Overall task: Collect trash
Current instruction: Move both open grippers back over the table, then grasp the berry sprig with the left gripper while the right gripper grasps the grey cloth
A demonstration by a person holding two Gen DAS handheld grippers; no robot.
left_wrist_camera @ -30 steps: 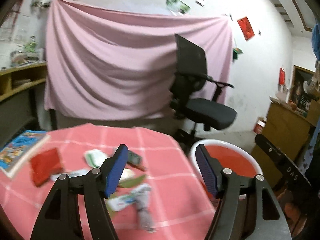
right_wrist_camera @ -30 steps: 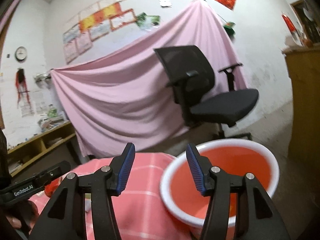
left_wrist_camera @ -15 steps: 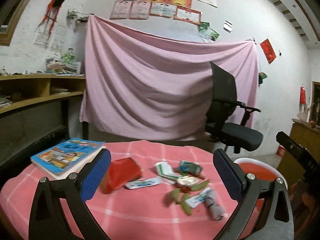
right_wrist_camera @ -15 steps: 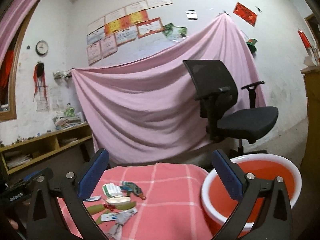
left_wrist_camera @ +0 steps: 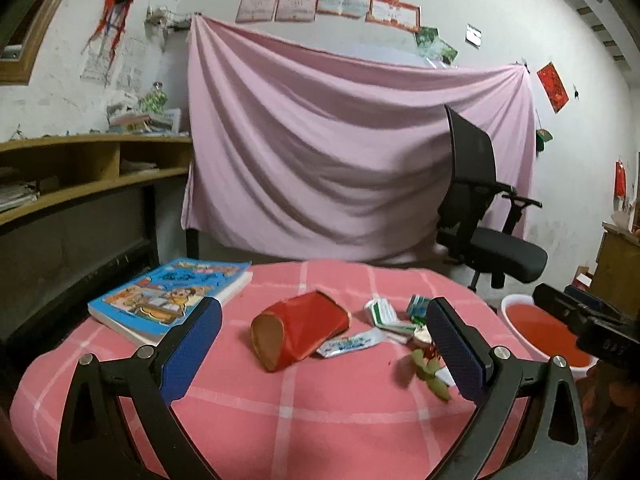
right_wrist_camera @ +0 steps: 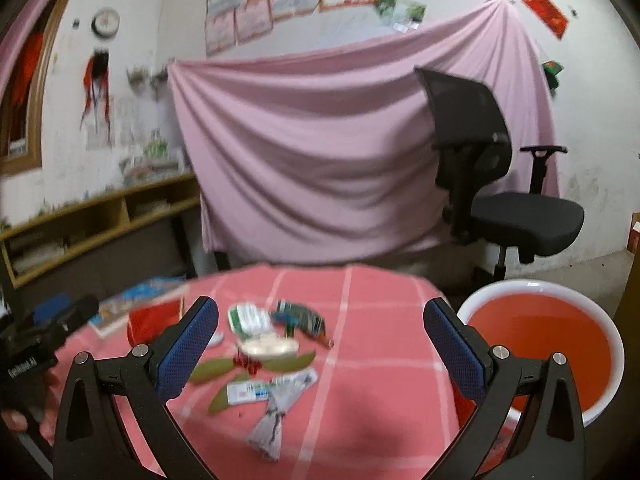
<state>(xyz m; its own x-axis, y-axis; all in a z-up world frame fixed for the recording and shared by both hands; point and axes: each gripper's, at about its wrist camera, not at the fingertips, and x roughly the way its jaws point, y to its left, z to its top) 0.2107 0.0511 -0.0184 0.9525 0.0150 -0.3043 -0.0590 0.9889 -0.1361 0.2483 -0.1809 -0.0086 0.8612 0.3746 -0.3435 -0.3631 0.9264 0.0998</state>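
Note:
Trash lies on the pink checked tablecloth [left_wrist_camera: 304,396]: a crushed red cup [left_wrist_camera: 300,330], a white wrapper [left_wrist_camera: 350,344], a green-white packet [left_wrist_camera: 384,314], green peels [left_wrist_camera: 430,372]. In the right wrist view the same pile shows: packet [right_wrist_camera: 248,318], peels [right_wrist_camera: 212,370], crumpled grey wrapper [right_wrist_camera: 274,420]. The red bin with a white rim [right_wrist_camera: 540,344] stands right of the table and also shows in the left wrist view [left_wrist_camera: 536,332]. My left gripper [left_wrist_camera: 320,344] is open and empty above the near table. My right gripper [right_wrist_camera: 320,344] is open and empty.
A blue picture book [left_wrist_camera: 172,294] lies at the table's left. A black office chair [left_wrist_camera: 480,216] stands behind, before a pink hanging cloth [left_wrist_camera: 340,152]. Wooden shelves [left_wrist_camera: 80,176] line the left wall. A wooden cabinet [left_wrist_camera: 620,264] is at the right.
Both grippers opened wide and pulled back and left from the bin, bringing the table's trash into view. The left view swung left toward the book and red cup.

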